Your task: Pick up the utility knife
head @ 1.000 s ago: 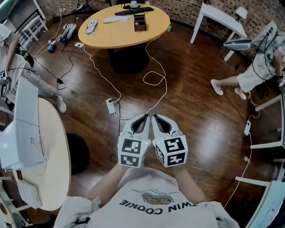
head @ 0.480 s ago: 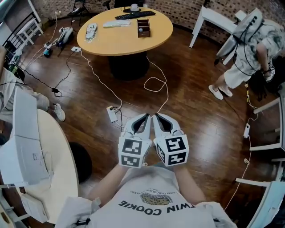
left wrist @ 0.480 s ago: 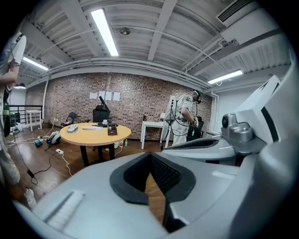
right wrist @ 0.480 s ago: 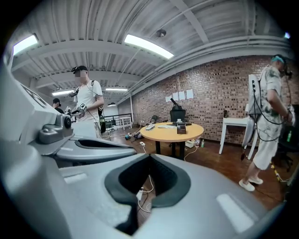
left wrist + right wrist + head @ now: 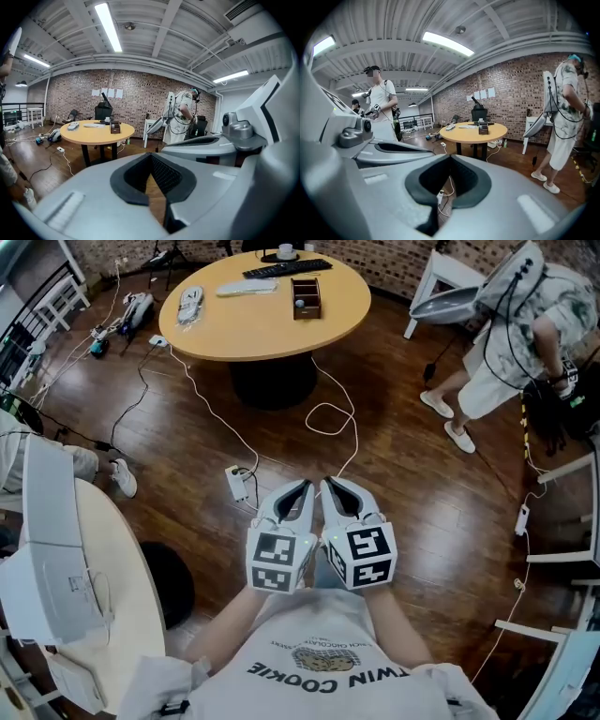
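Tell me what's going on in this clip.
A person holds the left gripper and right gripper side by side in front of their body, over the wooden floor. Both are shut and empty. The round table, with a keyboard and a small wooden box on it, stands well away. No utility knife can be made out.

Round wooden table (image 5: 262,320), dark wood floor (image 5: 422,493)
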### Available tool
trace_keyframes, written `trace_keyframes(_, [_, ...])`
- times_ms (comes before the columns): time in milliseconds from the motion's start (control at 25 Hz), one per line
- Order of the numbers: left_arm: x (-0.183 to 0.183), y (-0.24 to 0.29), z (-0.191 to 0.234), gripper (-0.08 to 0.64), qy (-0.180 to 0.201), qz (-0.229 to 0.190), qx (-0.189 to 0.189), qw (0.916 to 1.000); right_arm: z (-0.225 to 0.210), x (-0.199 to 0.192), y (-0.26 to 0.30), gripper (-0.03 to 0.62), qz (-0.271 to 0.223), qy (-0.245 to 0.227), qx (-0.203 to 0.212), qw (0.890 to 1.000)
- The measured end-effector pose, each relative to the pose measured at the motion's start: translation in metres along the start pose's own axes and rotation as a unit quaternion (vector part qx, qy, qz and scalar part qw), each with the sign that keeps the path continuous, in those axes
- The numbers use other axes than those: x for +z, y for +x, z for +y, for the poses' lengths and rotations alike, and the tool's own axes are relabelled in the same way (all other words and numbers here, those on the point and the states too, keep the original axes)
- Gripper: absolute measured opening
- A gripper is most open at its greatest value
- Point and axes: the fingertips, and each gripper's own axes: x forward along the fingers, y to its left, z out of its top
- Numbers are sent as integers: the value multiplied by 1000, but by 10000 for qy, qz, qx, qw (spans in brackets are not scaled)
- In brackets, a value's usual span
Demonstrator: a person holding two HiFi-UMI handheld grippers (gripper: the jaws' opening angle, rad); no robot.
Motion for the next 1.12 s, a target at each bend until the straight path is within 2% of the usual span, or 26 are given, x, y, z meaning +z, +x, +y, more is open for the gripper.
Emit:
trace_keyframes(240, [14, 57, 17, 6, -4, 57, 146, 9999, -41, 13, 45, 3, 22, 53, 214, 9998])
trace_keyframes(680, [63, 164, 33, 6, -51, 88, 432, 9990, -127, 54, 105, 3, 17, -76, 500, 9987])
trace_keyframes(880, [78, 196, 34, 6, -35, 45, 545, 9985, -151, 63, 119, 3, -21, -54, 629, 9980])
trace_keyframes(1120, [95, 218, 35, 6, 161, -31, 644, 9978, -173, 74, 132, 3, -98, -46, 689, 9976])
